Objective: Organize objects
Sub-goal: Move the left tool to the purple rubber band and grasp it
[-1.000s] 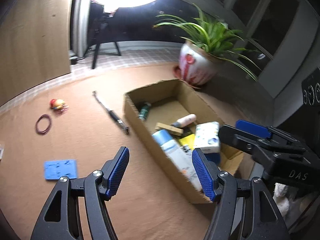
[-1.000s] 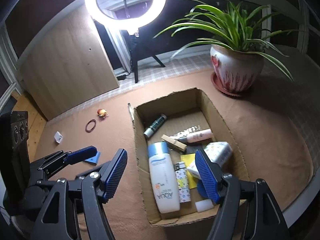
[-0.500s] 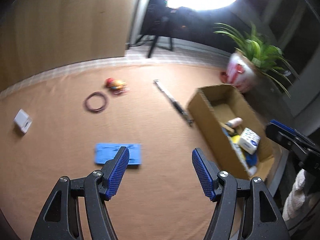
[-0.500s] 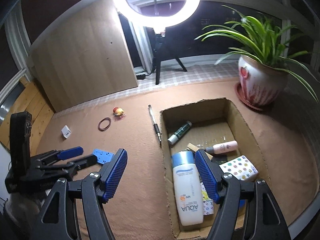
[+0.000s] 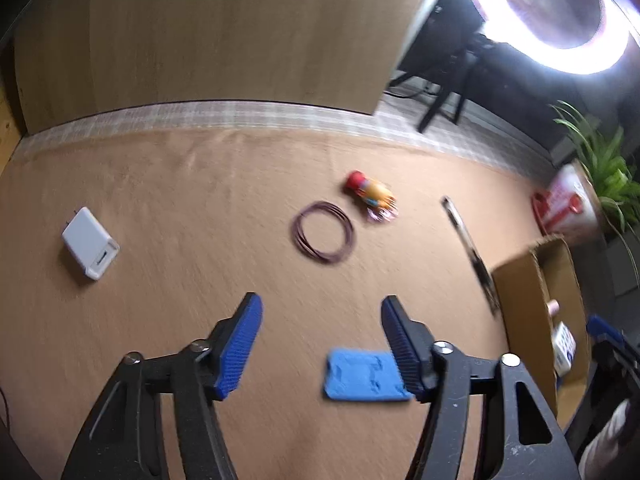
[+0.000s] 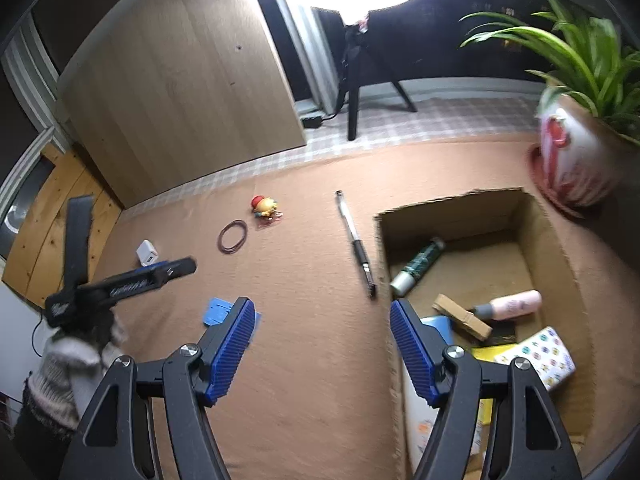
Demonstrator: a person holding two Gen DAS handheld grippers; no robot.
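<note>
Left hand-held gripper (image 5: 320, 344) is closing, empty, w/ flat blue plastic card (image 5: 362, 376) near its right pad, prob. bound for open cardboard box (image 6: 556, 240); right hand-held gripper (image 6: 322, 344) is hovering half-open, empty.

1. Nothing can be read in either view.
2. The left gripper (image 6: 120, 284) carries pale lettering, too blurred to read.
3. The dotted box (image 6: 540, 354) shows only a pattern.

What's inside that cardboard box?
The cardboard box holds a dark green tube, a pink bottle, a wooden clothespin and a dotted carton. The right gripper's fingers cover its near corner.
</note>
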